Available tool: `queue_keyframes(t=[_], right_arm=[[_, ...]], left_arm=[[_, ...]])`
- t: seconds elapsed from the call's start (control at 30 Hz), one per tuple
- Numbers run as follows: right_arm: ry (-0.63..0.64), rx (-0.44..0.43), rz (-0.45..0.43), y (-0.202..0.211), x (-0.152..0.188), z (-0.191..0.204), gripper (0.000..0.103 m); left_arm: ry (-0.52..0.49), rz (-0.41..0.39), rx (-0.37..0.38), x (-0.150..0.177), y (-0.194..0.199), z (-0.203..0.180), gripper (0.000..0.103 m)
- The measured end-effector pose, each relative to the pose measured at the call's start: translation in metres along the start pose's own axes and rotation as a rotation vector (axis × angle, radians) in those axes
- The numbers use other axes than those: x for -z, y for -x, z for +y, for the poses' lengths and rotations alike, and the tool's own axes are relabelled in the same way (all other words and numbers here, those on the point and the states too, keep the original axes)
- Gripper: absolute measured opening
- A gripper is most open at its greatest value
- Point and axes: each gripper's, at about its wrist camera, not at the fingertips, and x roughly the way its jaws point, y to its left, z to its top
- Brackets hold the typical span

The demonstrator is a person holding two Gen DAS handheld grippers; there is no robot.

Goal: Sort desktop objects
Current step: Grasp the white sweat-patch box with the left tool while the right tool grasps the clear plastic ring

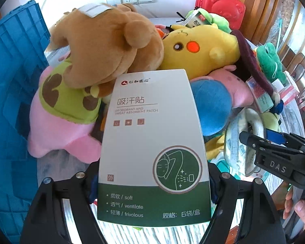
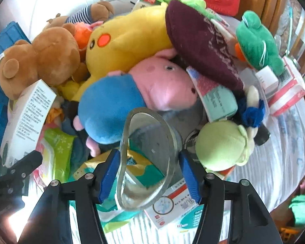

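Note:
A white and green box of sweat patches (image 1: 152, 132) stands upright between the fingers of my left gripper (image 1: 152, 168), which is shut on its lower sides above the toy pile. The same box (image 2: 28, 113) shows at the left of the right wrist view, with the left gripper (image 2: 24, 168) below it. A clear cup (image 2: 146, 134) lies tilted, mouth towards the camera, between the blue pads (image 2: 109, 174) of my right gripper (image 2: 149, 162). The left pad is against its rim and the right pad's tip meets its side. The right gripper (image 1: 254, 142) also appears at the right of the left wrist view.
A heap of plush toys fills the table: brown bear (image 1: 103, 46), yellow plush (image 1: 201, 50), pink pig (image 2: 164, 83), green frog (image 2: 258, 40). Small boxes and packets (image 2: 172, 205) lie under the cup. A blue crate (image 1: 12, 81) stands left, a red case (image 1: 223, 6) at the back.

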Motion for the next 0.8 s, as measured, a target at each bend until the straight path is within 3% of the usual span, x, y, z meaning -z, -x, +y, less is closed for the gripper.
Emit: queue_keyframes(t=[0.1, 0.23, 0.27, 0.4, 0.43, 0.47, 0.57, 0.8], right_arm=[[-0.032, -0.013, 0.038, -0.018, -0.01, -0.022, 0.064], [-0.063, -0.016, 0.092, -0.033, -0.005, -0.029, 0.09], [-0.066, -0.02, 0.1, -0.036, -0.005, -0.029, 0.092], [-0.069, -0.022, 0.094, -0.039, -0.005, -0.029, 0.091], [-0.067, -0.027, 0.1, -0.042, -0.005, -0.028, 0.086], [-0.059, -0.024, 0.101, -0.042, -0.004, -0.027, 0.076], [-0.029, -0.008, 0.098, -0.042, -0.003, -0.02, 0.074], [-0.031, 0.035, 0.022, -0.004, 0.001, -0.014, 0.071]], left_arm=[[0.004, 0.025, -0.01, 0.0, -0.017, 0.003, 0.077], [0.013, 0.057, -0.009, 0.004, -0.036, 0.007, 0.077], [0.016, 0.066, -0.009, 0.004, -0.041, 0.007, 0.077], [0.021, 0.07, -0.014, 0.001, -0.056, 0.009, 0.077], [0.016, 0.072, -0.01, 0.0, -0.059, 0.009, 0.077], [0.011, 0.074, -0.007, -0.002, -0.062, 0.009, 0.077], [-0.007, 0.079, -0.011, -0.002, -0.063, 0.008, 0.077], [-0.037, 0.022, 0.035, -0.004, -0.027, 0.013, 0.076]])
